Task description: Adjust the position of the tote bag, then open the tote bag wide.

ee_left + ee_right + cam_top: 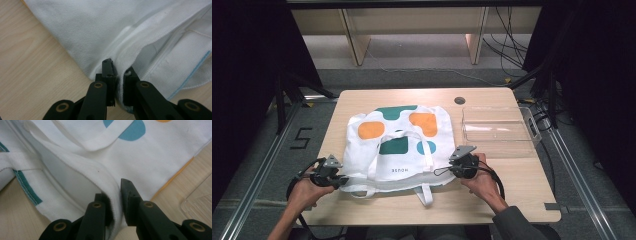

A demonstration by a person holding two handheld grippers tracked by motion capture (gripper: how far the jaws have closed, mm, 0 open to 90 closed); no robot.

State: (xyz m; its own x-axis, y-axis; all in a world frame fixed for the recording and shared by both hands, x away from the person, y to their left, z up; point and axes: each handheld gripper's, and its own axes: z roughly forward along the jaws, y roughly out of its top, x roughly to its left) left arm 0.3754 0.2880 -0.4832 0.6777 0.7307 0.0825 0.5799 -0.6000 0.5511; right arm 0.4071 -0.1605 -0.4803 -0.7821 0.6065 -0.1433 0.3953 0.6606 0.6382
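From above, the white tote bag [397, 145] lies flat mid-tabletop, beside an empty clear tray [498, 130]. My left gripper [117, 77] pinches the bag's open hem at one corner; my right gripper [115, 195] pinches the other. Both grips made; lifting or folding remains, I judge.

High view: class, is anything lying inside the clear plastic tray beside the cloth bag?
No. The clear tray on the table holds nothing, and the bag lies apart from it to its left.
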